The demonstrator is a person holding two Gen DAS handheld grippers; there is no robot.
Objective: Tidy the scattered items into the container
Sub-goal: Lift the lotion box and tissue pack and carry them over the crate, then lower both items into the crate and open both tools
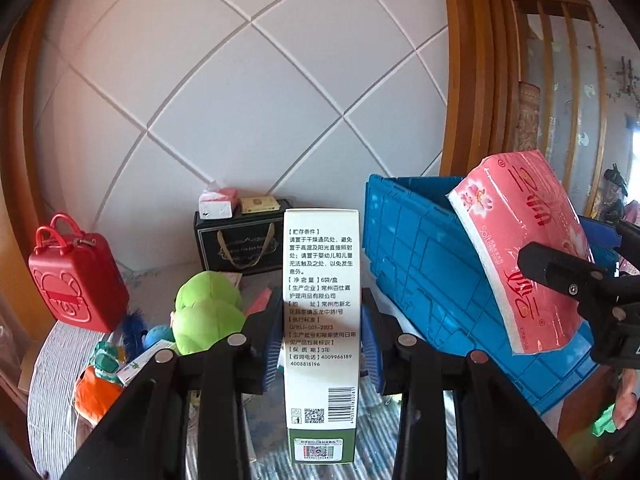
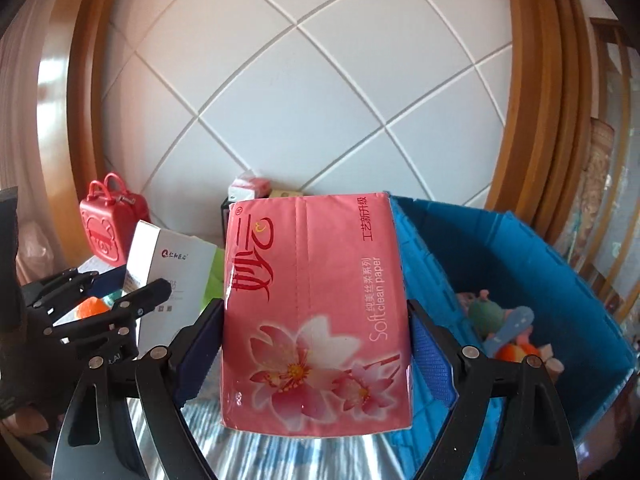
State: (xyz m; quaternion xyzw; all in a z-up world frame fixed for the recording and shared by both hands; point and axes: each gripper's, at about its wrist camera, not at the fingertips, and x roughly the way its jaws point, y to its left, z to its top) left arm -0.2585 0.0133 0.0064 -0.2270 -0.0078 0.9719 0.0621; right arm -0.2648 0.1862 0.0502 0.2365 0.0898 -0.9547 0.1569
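Observation:
My left gripper (image 1: 322, 320) is shut on a tall white box with printed text and a green base (image 1: 321, 312), held upright above the striped cloth. My right gripper (image 2: 316, 320) is shut on a pink tissue pack with a flower print (image 2: 316, 312), held up beside the blue crate (image 2: 520, 264). In the left wrist view the tissue pack (image 1: 520, 248) hangs at the right over the blue crate (image 1: 432, 264), with the right gripper's fingers (image 1: 560, 272) on it. In the right wrist view the white box (image 2: 168, 264) and the left gripper's fingers (image 2: 140, 300) show at the left.
Soft toys (image 2: 504, 328) lie inside the crate. A green plush (image 1: 208, 316), an orange toy (image 1: 94, 392) and small packs lie at the left on the cloth. A red case (image 1: 76, 276) and a black gift bag (image 1: 244, 244) stand by the tiled wall.

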